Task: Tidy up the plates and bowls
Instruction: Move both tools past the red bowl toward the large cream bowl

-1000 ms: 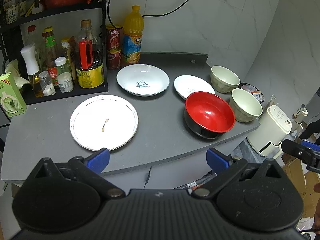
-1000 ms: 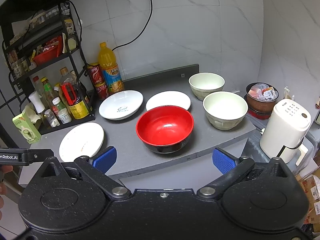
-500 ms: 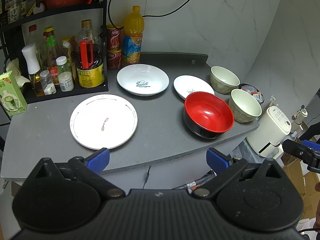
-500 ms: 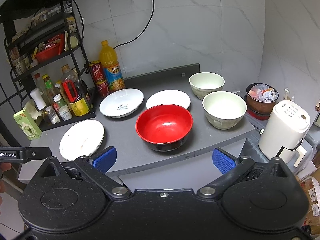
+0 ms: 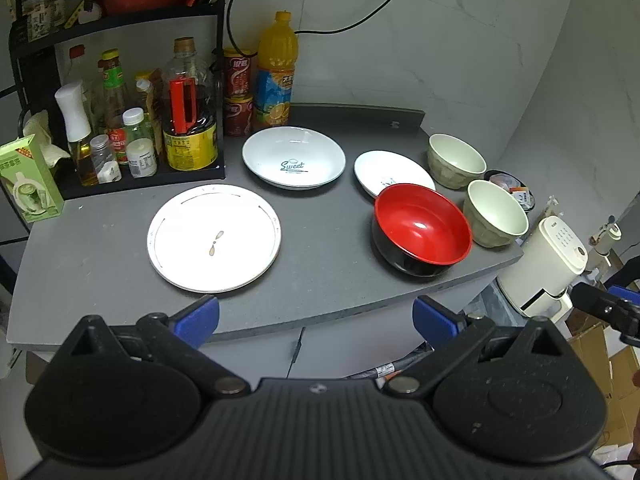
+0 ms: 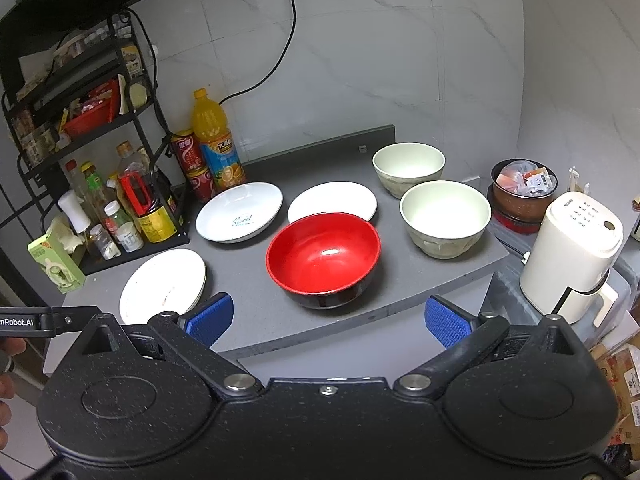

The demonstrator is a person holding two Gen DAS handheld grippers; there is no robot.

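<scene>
Your left hand-held gripper (image 5: pixel 316 316) sits off the front edge of the grey surface (image 5: pixel 328 216), fingers spread wide, nothing between the blue pads (image 5: pixel 196 316). Your right hand-held gripper (image 6: pixel 326 318) is the same: jaws apart, empty, short of the surface edge.

Dishes all lie separate on the surface, nothing stacked:
- flat white plate (image 5: pixel 214 238) front left, nearest your left pads, small mark in its middle
- deep white plate marked "Sweet" (image 5: pixel 294 158) behind it, in front of the orange drink bottle (image 5: pixel 276 76)
- small white plate (image 5: pixel 390 170) to the right; the red bowl's rim hides its near edge
- red bowl (image 6: pixel 323 258) with black outside, front centre, straight ahead of your right gripper
- two cream bowls, one at the back (image 6: pixel 409 168), one nearer (image 6: pixel 445 218), just beside each other on the right end

The condiment rack (image 5: pixel 120 120) occupies the back left corner. A white appliance (image 6: pixel 572 256) stands off the right end, lower than the surface.
</scene>
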